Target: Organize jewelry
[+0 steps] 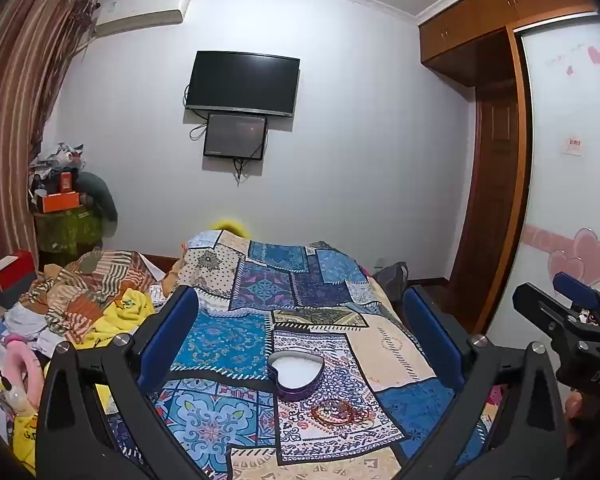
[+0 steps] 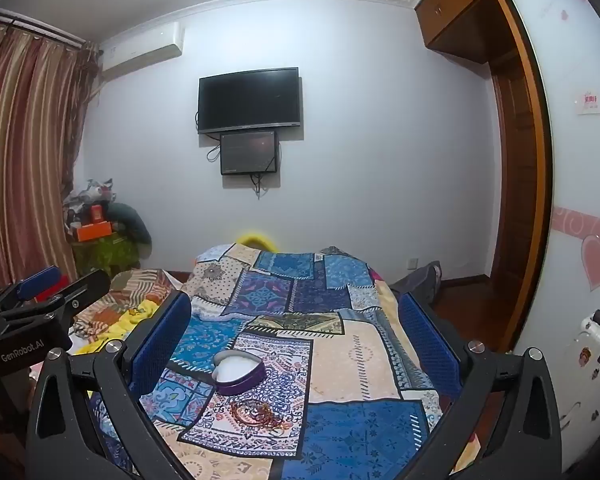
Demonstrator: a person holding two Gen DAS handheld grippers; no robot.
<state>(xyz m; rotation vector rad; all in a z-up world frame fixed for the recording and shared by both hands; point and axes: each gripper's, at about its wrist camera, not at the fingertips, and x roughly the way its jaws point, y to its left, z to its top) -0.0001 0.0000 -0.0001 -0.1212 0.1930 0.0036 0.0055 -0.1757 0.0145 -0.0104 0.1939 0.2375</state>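
Bedroom scene seen from two hand-held grippers, both raised above a bed covered by a blue and cream patchwork quilt (image 1: 300,292). The left gripper (image 1: 304,340) has its blue-padded jaws spread wide with nothing between them. Just ahead of it and a little below, framed between its fingers, sits an open heart-shaped purple tin (image 1: 296,374) with a white lining. Closer to the gripper than the tin, and slightly to its right, lies a tangled pile of reddish-gold jewelry (image 1: 338,412) on the quilt, near the tin but apart from it.

The right gripper (image 2: 296,340) is likewise spread wide and holds nothing. From its view the tin (image 2: 239,372) and the jewelry (image 2: 258,412) lie ahead and toward its left finger. The left gripper (image 2: 56,280) shows at its far left, level with it.

Beyond both grippers, on the far wall, hang a dark television (image 1: 242,82) and a smaller screen (image 1: 235,136) beneath it.
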